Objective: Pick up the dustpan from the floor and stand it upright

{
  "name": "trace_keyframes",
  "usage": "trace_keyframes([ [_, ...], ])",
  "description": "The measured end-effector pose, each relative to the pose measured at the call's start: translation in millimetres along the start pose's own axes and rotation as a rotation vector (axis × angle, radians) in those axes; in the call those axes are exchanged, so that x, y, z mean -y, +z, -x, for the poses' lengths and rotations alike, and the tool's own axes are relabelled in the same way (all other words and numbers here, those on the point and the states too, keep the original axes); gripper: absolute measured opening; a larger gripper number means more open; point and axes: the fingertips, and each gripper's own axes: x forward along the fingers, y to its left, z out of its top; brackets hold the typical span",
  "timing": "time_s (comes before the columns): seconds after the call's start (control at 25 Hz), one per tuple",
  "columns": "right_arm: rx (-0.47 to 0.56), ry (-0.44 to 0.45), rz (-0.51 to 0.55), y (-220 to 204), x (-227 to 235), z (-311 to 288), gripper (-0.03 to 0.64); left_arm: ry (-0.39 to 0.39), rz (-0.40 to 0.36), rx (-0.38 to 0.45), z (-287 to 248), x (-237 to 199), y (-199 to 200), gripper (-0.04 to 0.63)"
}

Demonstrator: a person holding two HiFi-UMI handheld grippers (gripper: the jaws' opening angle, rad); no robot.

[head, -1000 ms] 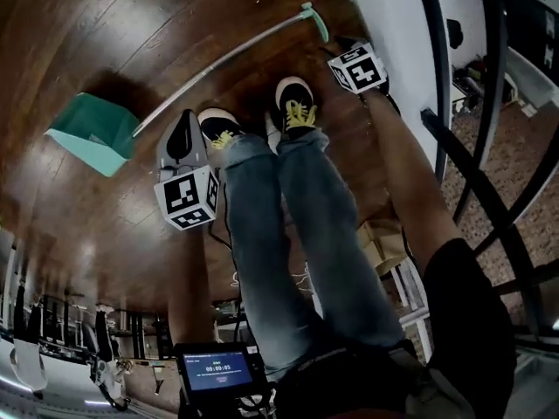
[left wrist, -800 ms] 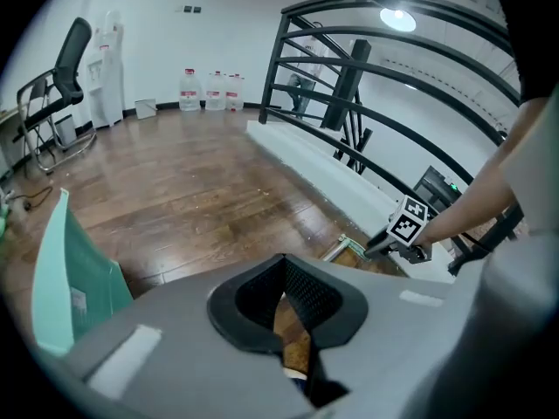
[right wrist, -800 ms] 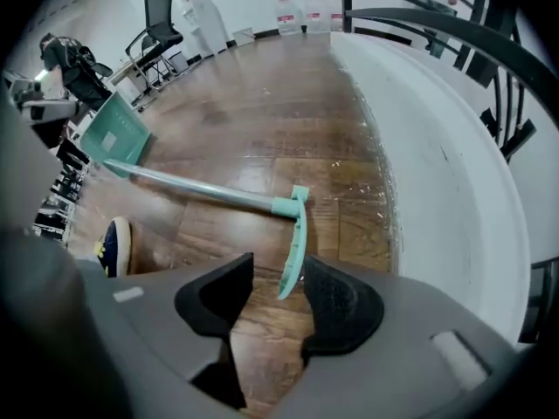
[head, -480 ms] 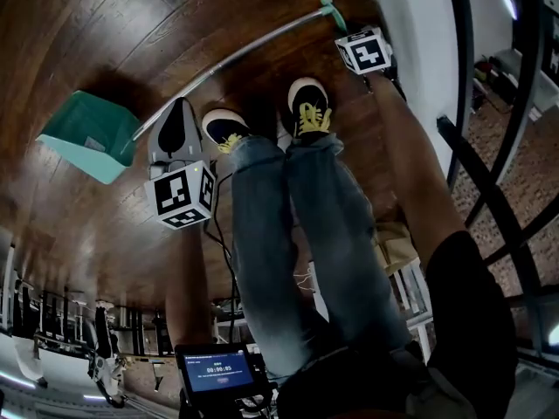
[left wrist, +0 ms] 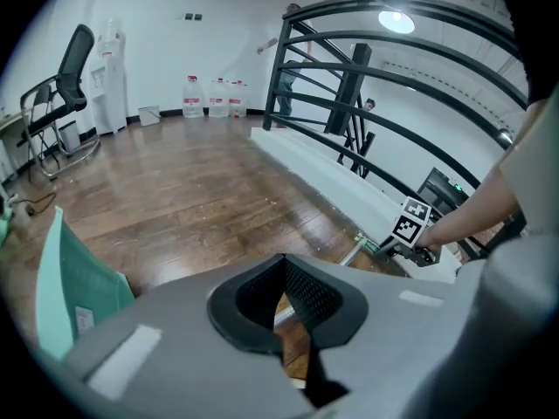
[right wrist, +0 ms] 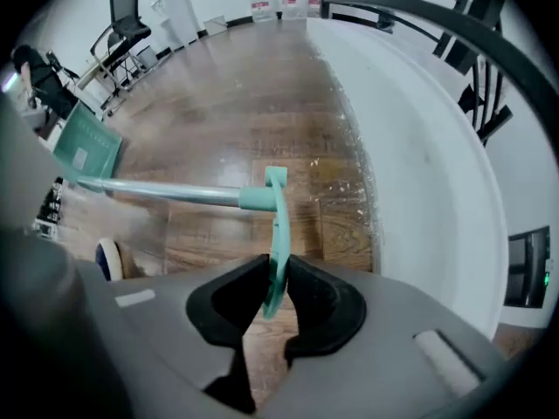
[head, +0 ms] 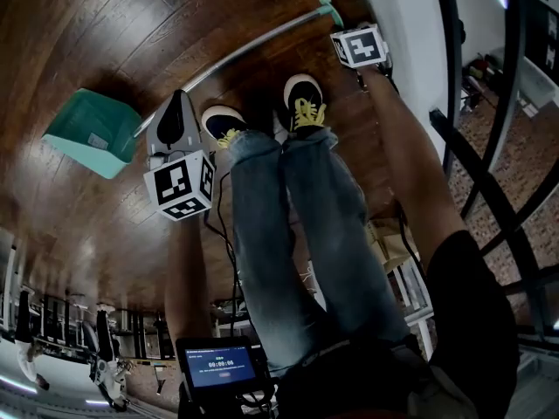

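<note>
A teal dustpan (head: pixel 87 132) lies on the dark wood floor, and its long metal shaft (head: pixel 236 55) runs up-right to a teal loop grip (head: pixel 327 9). My right gripper (head: pixel 342 26) points straight down at that end. Its jaws are closing, and the right gripper view shows the loop grip (right wrist: pixel 278 225) between the pads of the right gripper (right wrist: pixel 272 273), which touch it on both sides. My left gripper (head: pixel 175 101) hovers over the shaft near the pan. Seen from its own camera, the left gripper (left wrist: pixel 281 269) is shut and empty, with the pan (left wrist: pixel 65 295) at the lower left.
The person's two shoes (head: pixel 301 103) stand just below the shaft. A white curb (head: pixel 393 7) with a black railing (left wrist: pixel 349 85) runs along the right. An office chair (left wrist: pixel 61 85) and water bottles (left wrist: pixel 214 99) stand far off by the wall.
My right gripper has moved up onto the teal loop grip at the shaft's end. My left gripper has edged closer to the shaft by the pan.
</note>
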Motion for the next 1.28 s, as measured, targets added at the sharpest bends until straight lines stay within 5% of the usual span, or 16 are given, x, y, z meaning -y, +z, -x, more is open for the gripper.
trace_keyframes([
  [0.2, 0.093, 0.091, -0.041, 37.5, -24.5, 99.3, 0.074, 0.007, 0.021, 0.043, 53.5, 16.1, 55.4, 0.02],
  [0.4, 0.197, 0.158, 0.021, 71.8, -50.4, 217.7, 0.086, 0.021, 0.028, 0.146, 118.8, 55.7, 125.6, 0.02],
  [0.56, 0.238, 0.157, 0.091, 93.0, -96.3, 256.2, 0.094, 0.039, 0.039, 0.184, 145.1, 53.5, 140.2, 0.02],
  [0.92, 0.397, 0.048, 0.394, 156.6, -253.0, 376.9, 0.107, 0.148, 0.073, 0.258, 245.7, -2.4, 177.9, 0.02],
  [1.28, 0.502, 0.094, 0.71, 130.2, -410.1, 452.5, 0.12, 0.269, 0.144, 0.312, 341.7, -50.4, 169.6, 0.02],
])
